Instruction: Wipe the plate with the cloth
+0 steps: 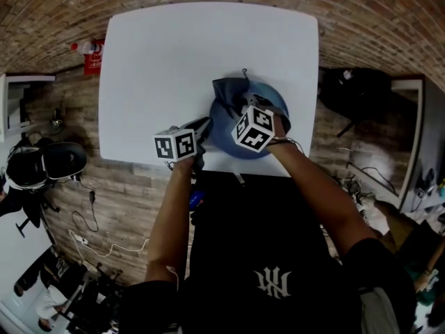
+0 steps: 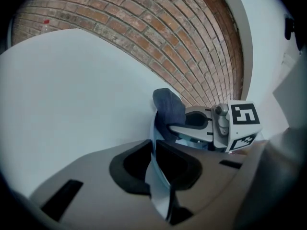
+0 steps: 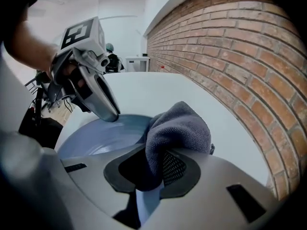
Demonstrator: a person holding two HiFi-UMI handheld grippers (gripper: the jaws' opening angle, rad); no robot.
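A white tabletop [image 1: 167,54] holds a blue plate [image 1: 221,141] close to its near edge, right of centre. White surface stretches wide beyond the plate and to its left. There is less room on the right, where the tabletop's edge is nearer.

The left tool [image 1: 203,126] is closed on the plate's left rim. In its own view the rim shows only as a thin pale sliver pinched between the dark pads.

The right tool [image 3: 156,169] is over the plate, its jaws clamped on a bunched dark grey cloth [image 3: 178,126]. The cloth bulges out past the pads, and its lower folds reach the plate.

From the head view, the right tool's marker cube and the person's forearms cover much of the plate and its near rim. Where cloth meets plate under the cube is hard to make out.
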